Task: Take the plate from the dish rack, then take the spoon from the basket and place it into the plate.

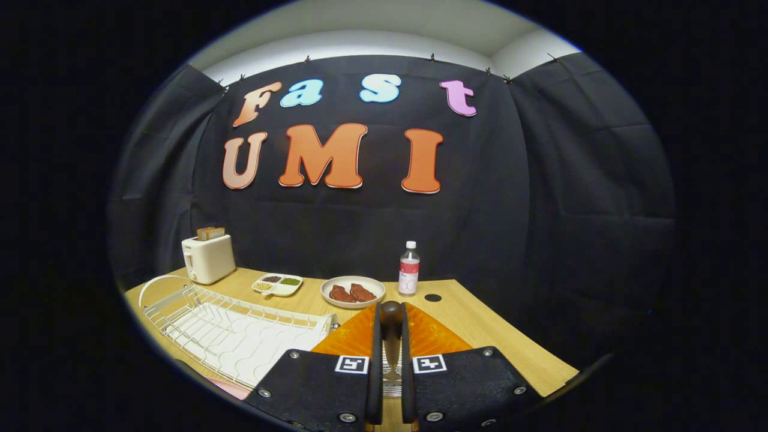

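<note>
The tongs [390, 360] are gripping a spoon [391, 336] between their two black fingers [324, 384], which are pressing in on it from both sides. The spoon is standing upright, its dark brown wooden handle rising between the fingers, with its rounded end poking up just above the fingertips. Its pale lower part is showing in the narrow gap between the fingers, lower down.

Directly behind and below the spoon, an orange plate [360, 339] is lying flat on the worktop [498, 336], spreading out on both sides of the fingers. The spoon is hanging over this plate; whether it is touching the plate cannot be told.

To the left of the plate, a white wire dish rack [231, 333] is sitting on the wooden worktop, just beside the plate's edge.

Beyond the fingers, a white bowl [353, 291] holding reddish-brown pieces is resting on the worktop. Just right of it, a clear bottle [409, 269] with a white cap is standing upright. Left of the bowl, a small white divided dish [277, 284] is holding dark, green and pale fillings. Further left, near the back of the rack, a white toaster [208, 257] is standing with bread sticking out of its top.
</note>
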Tool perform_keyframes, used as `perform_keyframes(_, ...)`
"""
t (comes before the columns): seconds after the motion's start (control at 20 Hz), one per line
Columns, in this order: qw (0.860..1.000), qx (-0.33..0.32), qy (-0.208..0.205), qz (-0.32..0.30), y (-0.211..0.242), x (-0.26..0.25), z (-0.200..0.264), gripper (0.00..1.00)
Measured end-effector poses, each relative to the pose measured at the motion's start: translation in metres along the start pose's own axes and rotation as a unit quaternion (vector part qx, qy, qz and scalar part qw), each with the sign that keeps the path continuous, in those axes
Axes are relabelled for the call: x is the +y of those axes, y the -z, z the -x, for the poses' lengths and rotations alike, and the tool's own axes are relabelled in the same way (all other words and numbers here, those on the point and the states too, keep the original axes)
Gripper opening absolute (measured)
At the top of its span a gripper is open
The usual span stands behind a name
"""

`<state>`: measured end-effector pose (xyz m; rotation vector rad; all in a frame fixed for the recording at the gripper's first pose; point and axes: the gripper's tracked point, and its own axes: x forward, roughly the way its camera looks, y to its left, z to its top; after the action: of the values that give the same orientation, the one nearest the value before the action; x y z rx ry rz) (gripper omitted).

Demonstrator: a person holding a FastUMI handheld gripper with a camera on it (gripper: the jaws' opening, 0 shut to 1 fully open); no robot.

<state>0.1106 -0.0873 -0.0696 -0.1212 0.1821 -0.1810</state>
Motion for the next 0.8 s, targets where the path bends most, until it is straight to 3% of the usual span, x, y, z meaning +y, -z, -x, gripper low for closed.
perform_keyframes(0.5, 0.997, -0.05, -0.056, -0.004, -0.057, 0.031, 0.061, 0.12)
perform_keyframes(0.8, 0.991, -0.047, -0.123, 0.007, -0.051, 0.075, 0.097, 0.12)
